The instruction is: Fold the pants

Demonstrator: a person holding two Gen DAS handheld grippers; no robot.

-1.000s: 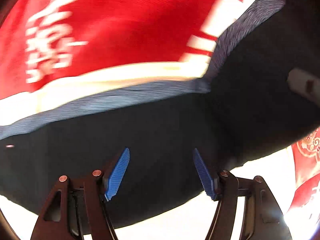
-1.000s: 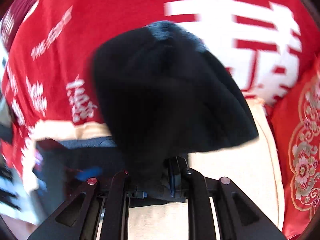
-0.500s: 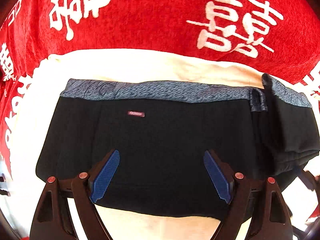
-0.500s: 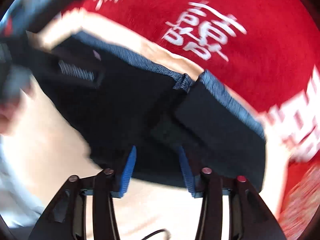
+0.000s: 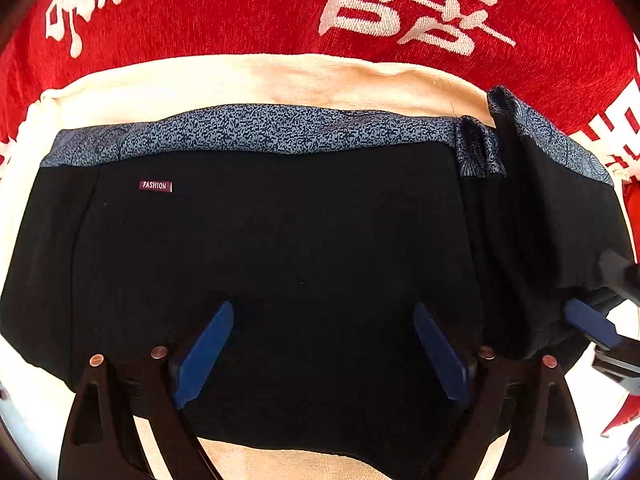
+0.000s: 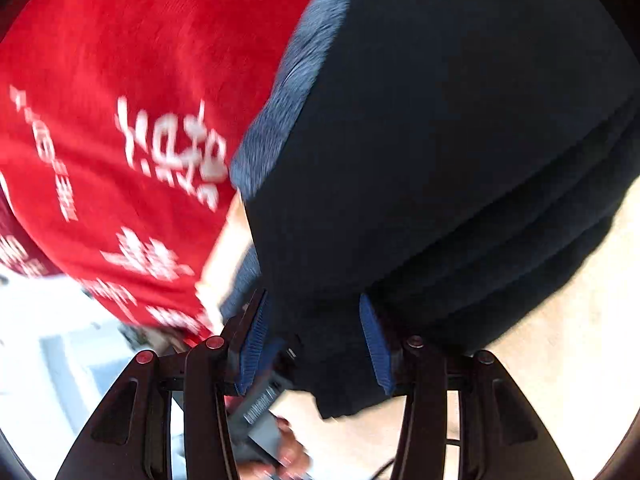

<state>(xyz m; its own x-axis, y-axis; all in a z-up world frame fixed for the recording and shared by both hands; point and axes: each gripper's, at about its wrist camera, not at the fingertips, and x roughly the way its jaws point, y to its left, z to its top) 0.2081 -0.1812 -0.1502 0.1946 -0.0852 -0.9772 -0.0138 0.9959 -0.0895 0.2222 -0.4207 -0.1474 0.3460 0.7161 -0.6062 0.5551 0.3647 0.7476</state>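
The black pants (image 5: 280, 264) lie folded on a cream cloth (image 5: 280, 80), with a red blanket (image 5: 240, 8) behind. The blue-grey waistband (image 5: 260, 132) runs along the far edge, and a small "FASHION" label (image 5: 157, 186) sits near it. On the right side a thick flap of the pants stands up in layers and is not flat yet.

The left gripper (image 5: 324, 352) hangs right over the middle of the pants, pointing almost straight down. Its jaws are wide apart and opening more — nothing is between the pads but the flat cloth below them.

The right gripper (image 6: 316, 344) is at the raised flap. Its jaws are partly apart with black cloth between them, and I cannot tell if the pads press on the cloth or only sit beside it. This view is blurry.

What could go wrong?
- The raised flap could flop back out if the right jaws let go too soon — the stack is thick and springy.
- If the left jaws push down and close, they may pinch only the top layer and pull the neat fold apart.
- The two grippers are near each other at the right edge, so they could bump.
- A tug could slide the whole pile across the smooth cream cloth.
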